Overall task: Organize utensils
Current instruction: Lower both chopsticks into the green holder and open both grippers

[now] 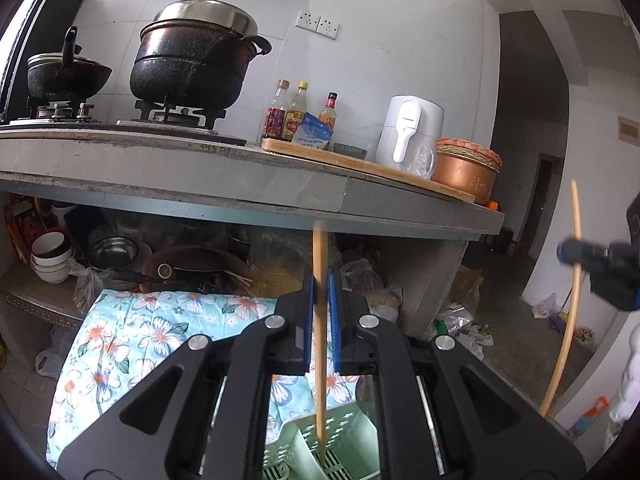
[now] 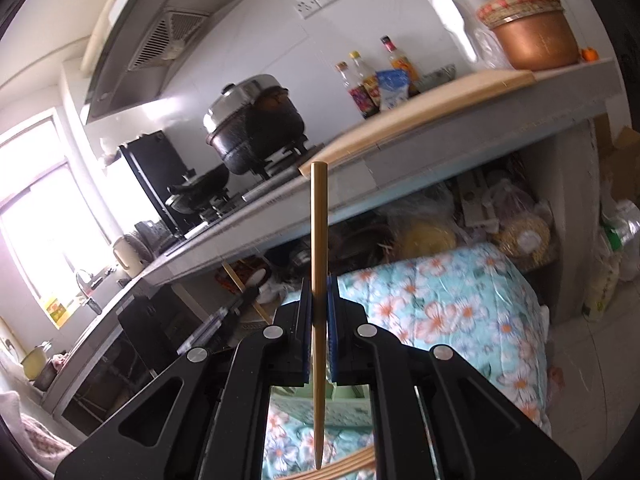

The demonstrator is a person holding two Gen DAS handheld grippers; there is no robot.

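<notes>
Nearest, the left gripper (image 1: 320,292), black with blue pads, is clenched on a slim, round wooden chopstick (image 1: 319,360) that stands almost upright, its lower tip inside a pale green perforated plastic basket (image 1: 316,436) directly beneath the jaws. The right gripper (image 2: 319,300) likewise clamps a second chopstick (image 2: 319,320), tapered to a point below and blunt on top, hanging above more chopsticks (image 2: 344,466) lying flat. Under both lies a quilted floral cloth (image 1: 132,332) in teal and orange. Beyond it, a grey concrete table (image 1: 200,188) carries a soot-black pot (image 1: 192,64), sauce bottles (image 1: 296,114), a white appliance (image 1: 408,132) and a copper bowl (image 1: 464,176).
</notes>
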